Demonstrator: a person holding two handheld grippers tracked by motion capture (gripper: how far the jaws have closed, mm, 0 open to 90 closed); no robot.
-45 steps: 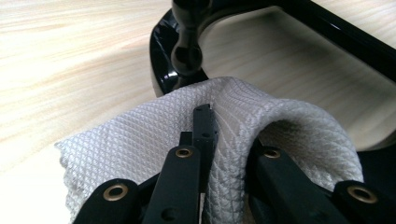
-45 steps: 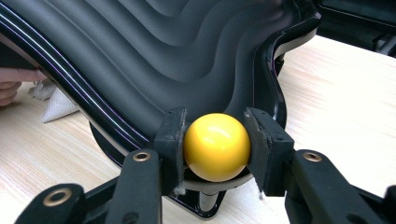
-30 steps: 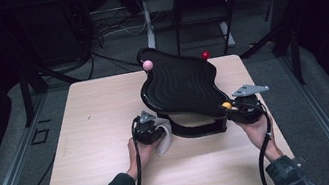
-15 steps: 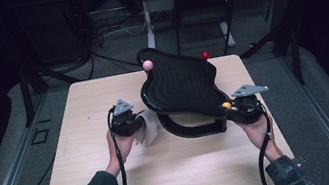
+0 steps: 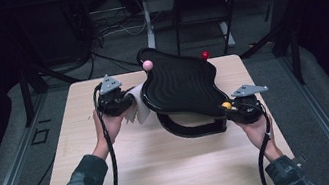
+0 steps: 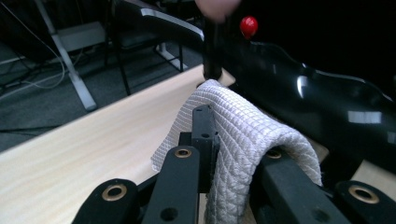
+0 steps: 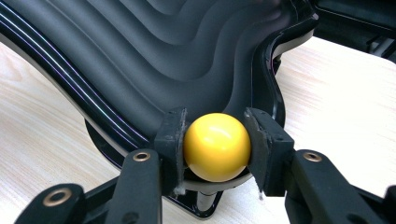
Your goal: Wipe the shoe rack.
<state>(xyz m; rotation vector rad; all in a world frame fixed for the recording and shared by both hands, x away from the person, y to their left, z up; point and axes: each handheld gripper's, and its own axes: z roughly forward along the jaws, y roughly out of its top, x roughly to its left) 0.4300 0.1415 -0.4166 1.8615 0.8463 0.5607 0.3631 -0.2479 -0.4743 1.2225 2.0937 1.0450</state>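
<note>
Up and to the far left go the left tongs (image 5: 126, 101), clamped on the white cloth (image 6: 243, 135) beside the black wavy tray (image 5: 179, 87); right tongs (image 7: 215, 144) grip the tray's near-right yellow ball (image 7: 217, 145).

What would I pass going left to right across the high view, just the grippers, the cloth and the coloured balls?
Left gripper → white cloth → pink ball → red ball → yellow ball → right gripper.
</note>
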